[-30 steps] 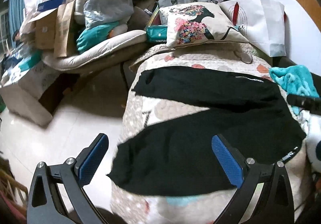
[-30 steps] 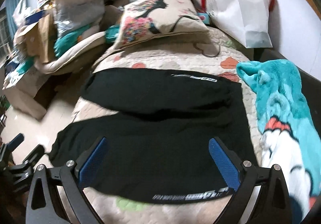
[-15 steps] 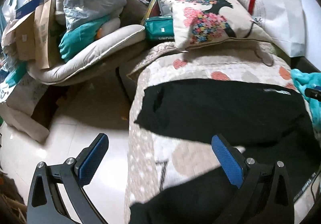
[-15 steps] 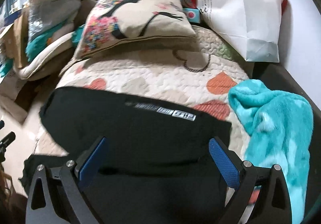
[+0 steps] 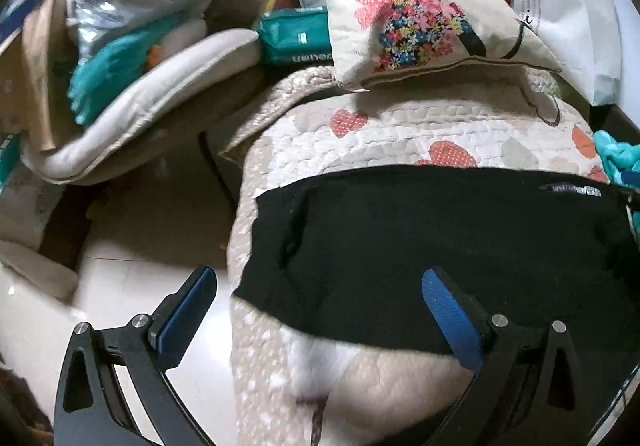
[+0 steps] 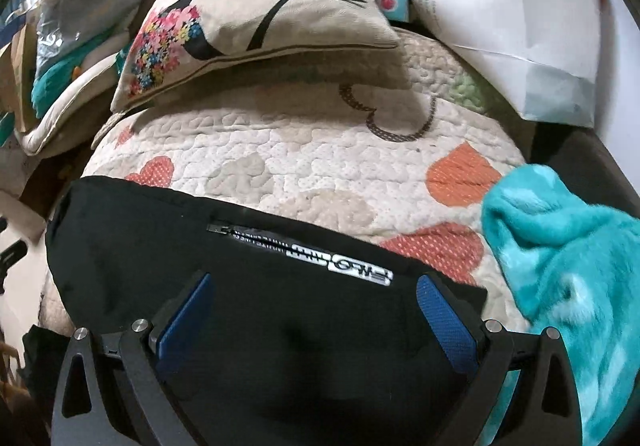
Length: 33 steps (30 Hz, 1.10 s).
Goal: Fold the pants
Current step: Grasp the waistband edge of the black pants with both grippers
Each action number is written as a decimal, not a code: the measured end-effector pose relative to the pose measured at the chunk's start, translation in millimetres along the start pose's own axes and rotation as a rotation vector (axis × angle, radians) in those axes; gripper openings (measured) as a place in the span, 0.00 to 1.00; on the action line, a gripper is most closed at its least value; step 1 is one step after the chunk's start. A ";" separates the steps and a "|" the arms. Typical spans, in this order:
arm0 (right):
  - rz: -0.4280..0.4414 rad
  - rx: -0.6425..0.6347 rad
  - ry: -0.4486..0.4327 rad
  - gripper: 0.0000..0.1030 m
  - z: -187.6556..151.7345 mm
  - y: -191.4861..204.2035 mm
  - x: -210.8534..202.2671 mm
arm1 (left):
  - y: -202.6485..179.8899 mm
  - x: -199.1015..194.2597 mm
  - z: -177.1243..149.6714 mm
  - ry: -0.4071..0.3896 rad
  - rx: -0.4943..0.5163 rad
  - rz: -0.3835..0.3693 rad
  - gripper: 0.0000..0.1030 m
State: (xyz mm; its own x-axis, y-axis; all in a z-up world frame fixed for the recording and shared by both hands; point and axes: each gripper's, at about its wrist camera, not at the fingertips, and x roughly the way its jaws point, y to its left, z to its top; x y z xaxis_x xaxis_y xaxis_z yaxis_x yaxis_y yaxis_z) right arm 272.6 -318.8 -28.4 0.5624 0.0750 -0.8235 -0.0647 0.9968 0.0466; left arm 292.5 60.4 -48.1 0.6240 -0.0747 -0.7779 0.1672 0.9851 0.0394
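Observation:
Black pants lie spread on a cream quilt with orange hearts. In the left wrist view the far leg lies across the quilt, its cuff end at the left. My left gripper is open and empty, above the cuff end near the quilt's left edge. In the right wrist view the pants fill the lower half, with a white printed logo by a zip. My right gripper is open and empty, low over the pants near the logo.
A flower-print pillow and a white paper bag sit at the quilt's far end. A teal fleece blanket lies at the right. Piled cushions, bags and boxes stand left, beyond a strip of pale floor.
Both grippers have moved forward over the pants toward the far leg. The near leg has dropped out of the left view. Both stayed open.

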 end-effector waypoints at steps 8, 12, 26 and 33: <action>0.102 -0.105 0.045 0.99 28.9 11.9 32.1 | 13.4 57.7 44.9 0.051 -0.015 -0.120 0.95; 0.130 -0.126 0.062 0.98 40.4 17.9 50.5 | 9.2 81.8 60.7 0.063 0.027 -0.148 0.94; 0.180 -0.190 0.145 0.89 36.0 34.8 99.7 | -10.8 127.8 63.6 0.082 0.185 -0.248 0.76; 0.258 -0.178 0.181 0.08 35.5 39.9 78.8 | -13.6 98.9 60.9 0.096 0.210 -0.306 0.06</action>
State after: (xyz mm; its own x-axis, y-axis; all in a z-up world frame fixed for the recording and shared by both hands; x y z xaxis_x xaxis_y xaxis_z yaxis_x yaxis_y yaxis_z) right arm 343.6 -272.2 -71.3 0.3546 0.3014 -0.8851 -0.3368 0.9242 0.1798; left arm 398.5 30.2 -87.4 0.4481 -0.3358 -0.8285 0.4938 0.8655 -0.0838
